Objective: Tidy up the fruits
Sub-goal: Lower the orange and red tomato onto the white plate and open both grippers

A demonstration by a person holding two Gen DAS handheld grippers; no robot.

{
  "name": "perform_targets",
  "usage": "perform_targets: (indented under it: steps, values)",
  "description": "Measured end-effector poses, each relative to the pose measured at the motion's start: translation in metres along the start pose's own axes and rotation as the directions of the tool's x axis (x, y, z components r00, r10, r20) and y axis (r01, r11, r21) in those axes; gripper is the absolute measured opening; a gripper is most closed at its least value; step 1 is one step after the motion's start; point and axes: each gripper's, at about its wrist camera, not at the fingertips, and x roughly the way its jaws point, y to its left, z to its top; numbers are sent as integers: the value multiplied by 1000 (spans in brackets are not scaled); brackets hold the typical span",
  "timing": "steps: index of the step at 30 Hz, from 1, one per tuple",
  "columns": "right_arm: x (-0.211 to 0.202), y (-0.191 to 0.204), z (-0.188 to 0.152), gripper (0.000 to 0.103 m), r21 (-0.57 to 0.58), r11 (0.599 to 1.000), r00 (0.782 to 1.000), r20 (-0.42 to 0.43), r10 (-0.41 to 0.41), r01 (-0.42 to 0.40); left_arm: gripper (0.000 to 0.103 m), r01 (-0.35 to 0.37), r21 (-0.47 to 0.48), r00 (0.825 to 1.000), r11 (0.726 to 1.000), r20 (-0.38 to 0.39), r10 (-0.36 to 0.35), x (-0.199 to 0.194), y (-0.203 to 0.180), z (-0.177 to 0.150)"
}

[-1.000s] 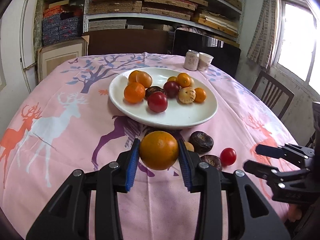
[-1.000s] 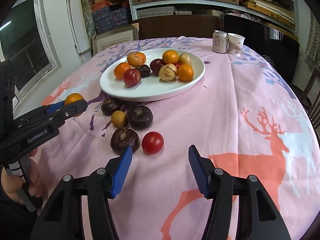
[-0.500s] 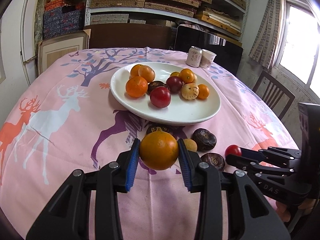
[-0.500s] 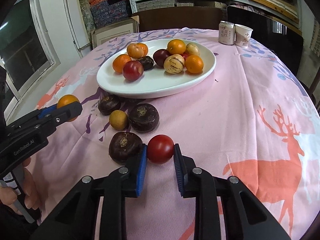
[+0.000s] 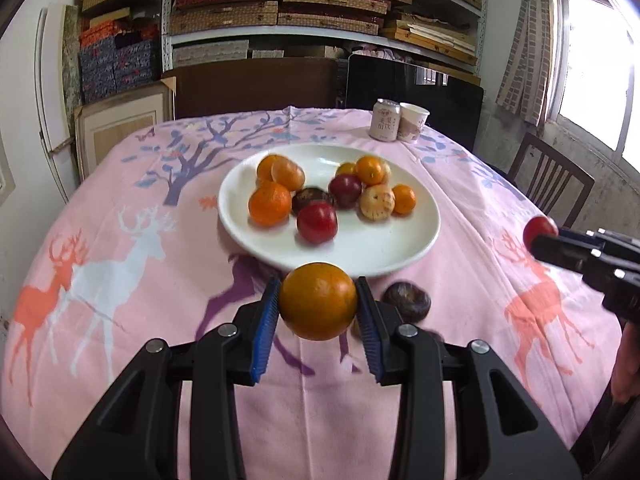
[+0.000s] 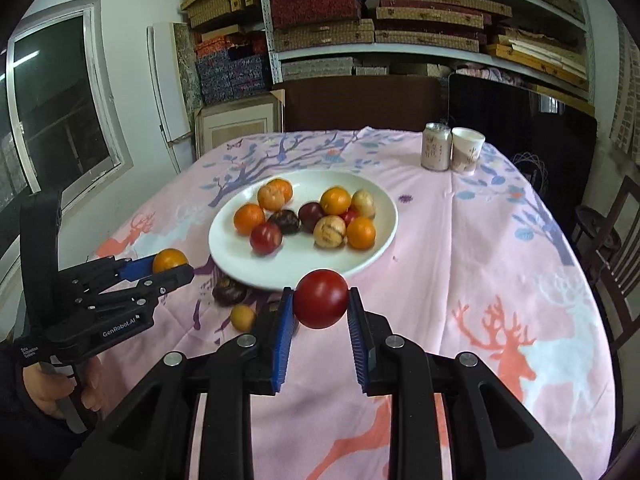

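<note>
Both grippers were clamped on fruit held above the pink deer-print tablecloth (image 6: 500, 264). Left gripper (image 5: 318, 312) pinched an orange (image 5: 318, 306) between its blue pads, just in front of the white plate (image 5: 360, 252) of mixed fruit. Right gripper (image 6: 320, 312) squeezed a red tomato (image 6: 321, 298) clear of the cloth. A dark purple fruit (image 6: 229, 293) and a small yellow fruit (image 6: 242, 317) lay beside the plate's near rim.

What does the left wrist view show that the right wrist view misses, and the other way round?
Only the left wrist view: the bright window and its curtain. Only the right wrist view: the small yellow fruit on the cloth and the hand gripping the left tool. Both: the white plate, the orange in the left tool, the red fruit in the right tool.
</note>
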Motion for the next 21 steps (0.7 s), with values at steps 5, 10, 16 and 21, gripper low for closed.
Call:
perform_targets:
  steps: [5, 10, 16, 21]
  values:
    - [12, -6, 54, 27, 10, 1000, 998, 60, 11, -12, 37, 6, 6, 1000, 1000, 27, -6, 5, 0, 51]
    - [63, -13, 88, 27, 14, 999, 998, 36, 44, -45, 37, 11, 3, 1000, 1000, -16, -11, 48, -3, 93]
    - [132, -18, 87, 28, 37, 996, 995, -54, 83, -81, 37, -15, -23, 992, 1000, -122, 12, 123, 2, 104]
    - [167, -21, 84, 29, 61, 992, 989, -98, 114, -109, 52, -17, -18, 992, 1000, -129, 15, 140, 3, 100]
